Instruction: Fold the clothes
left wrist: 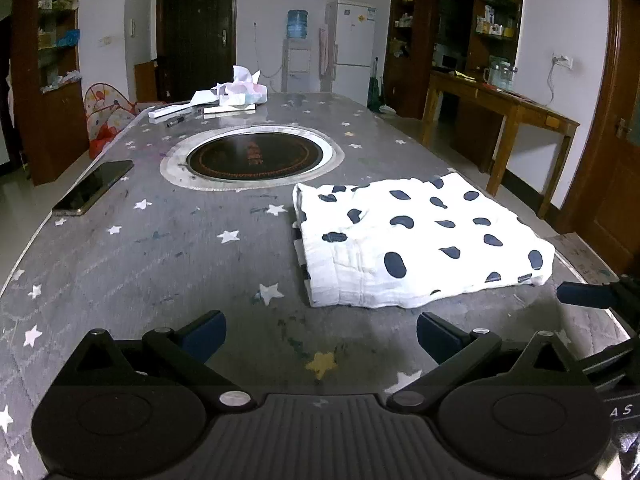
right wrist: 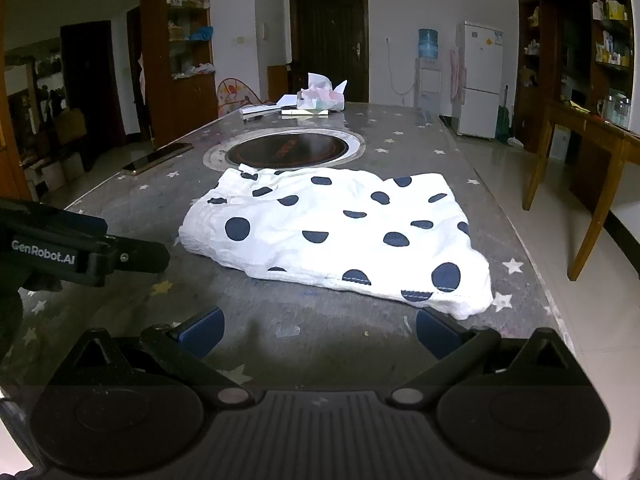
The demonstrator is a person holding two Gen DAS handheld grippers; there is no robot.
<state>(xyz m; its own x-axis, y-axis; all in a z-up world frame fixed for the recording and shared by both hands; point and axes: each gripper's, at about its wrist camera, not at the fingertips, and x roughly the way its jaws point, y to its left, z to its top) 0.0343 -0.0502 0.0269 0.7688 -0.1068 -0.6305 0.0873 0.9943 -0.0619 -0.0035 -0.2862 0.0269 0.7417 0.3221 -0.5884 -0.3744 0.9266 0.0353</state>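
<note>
The spotted garment [right wrist: 340, 236], white with dark blue dots, is laid in a folded, roughly square bundle on the grey star-printed table [left wrist: 160, 248], just on the near side of the round inset cooktop [left wrist: 254, 156] and toward the table's right edge. The left gripper [left wrist: 320, 338] is held with its jaws wide apart and nothing between them, the cloth lying ahead of it to the right. The right gripper [right wrist: 318, 332] is likewise spread as wide as it goes and empty, its right finger just beside the garment's near right corner without pressing on it.

Trouble is judged most likely at that near right corner: it rests close to the table edge, and a careless brush by the right finger could drag it over or spring the fold open. The far left part of the bundle is rumpled and loosely stacked, so a further pinch there might catch only the top layer and pull the folds apart. The phone [left wrist: 94, 188] near the left edge could be knocked if the cloth were swept across.

The layers beneath the top surface are concealed, so the number of folds cannot be told. Both holding hands are out of view, and each gripper is shown only partly in the other's view. The items at the far end of the table are too small to identify.
</note>
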